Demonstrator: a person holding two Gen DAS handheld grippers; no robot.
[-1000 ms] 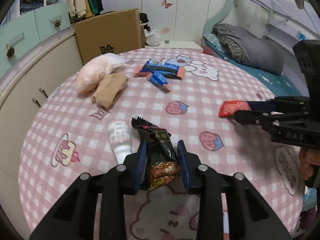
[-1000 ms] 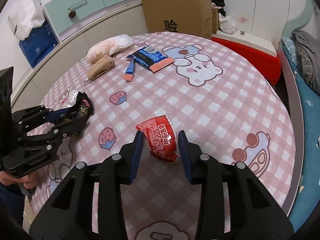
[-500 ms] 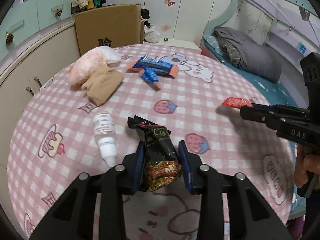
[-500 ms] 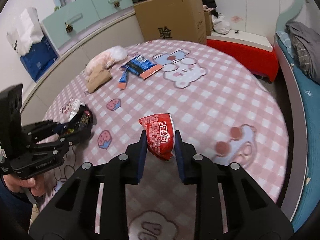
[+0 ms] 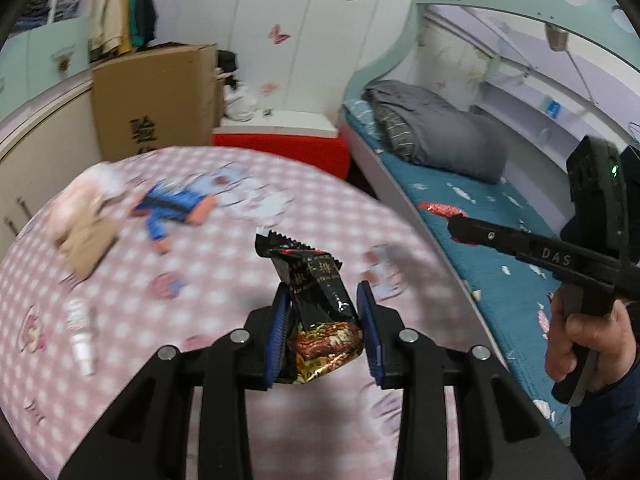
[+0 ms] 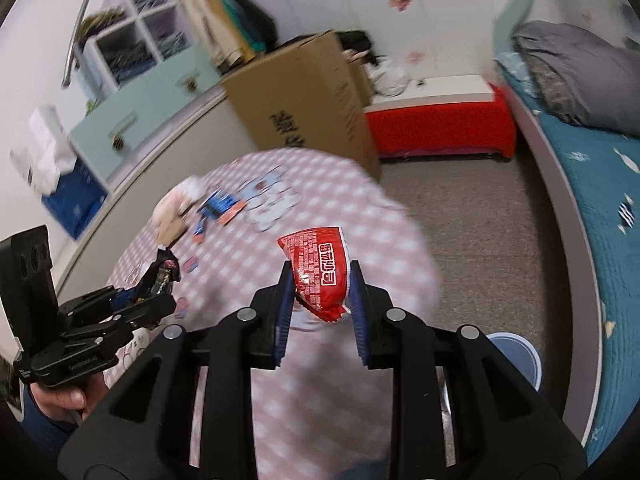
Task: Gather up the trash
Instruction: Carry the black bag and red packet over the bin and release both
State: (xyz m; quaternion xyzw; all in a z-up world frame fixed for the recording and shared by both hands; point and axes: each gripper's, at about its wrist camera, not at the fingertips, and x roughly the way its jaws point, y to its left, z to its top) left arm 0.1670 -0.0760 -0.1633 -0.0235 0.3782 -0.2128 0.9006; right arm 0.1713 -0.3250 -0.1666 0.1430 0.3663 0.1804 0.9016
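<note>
My left gripper point(image 5: 323, 330) is shut on a black snack wrapper point(image 5: 316, 292) and holds it above the pink checked table point(image 5: 224, 248). A red snack wrapper point(image 6: 320, 272) is clamped between the blue pads of my right gripper point(image 6: 319, 312), lifted over the table's right edge. In the left wrist view the right gripper point(image 5: 454, 227) shows at the right with the red wrapper point(image 5: 442, 210) at its tip, a hand below it. The left gripper point(image 6: 160, 292) with the black wrapper point(image 6: 162, 274) appears at the lower left of the right wrist view.
On the table lie a blue wrapper point(image 5: 176, 204), a tan packet point(image 5: 86, 242), a pinkish bag point(image 5: 82, 196) and a small white bottle point(image 5: 82, 334). A cardboard box point(image 5: 156, 100) stands behind. A bed point(image 5: 472, 216) runs along the right. A round blue bin point(image 6: 516, 360) sits on the floor.
Both grippers have lifted their wrappers off the table and swung right, away from it. The right jaws have closed tighter on the red wrapper.
</note>
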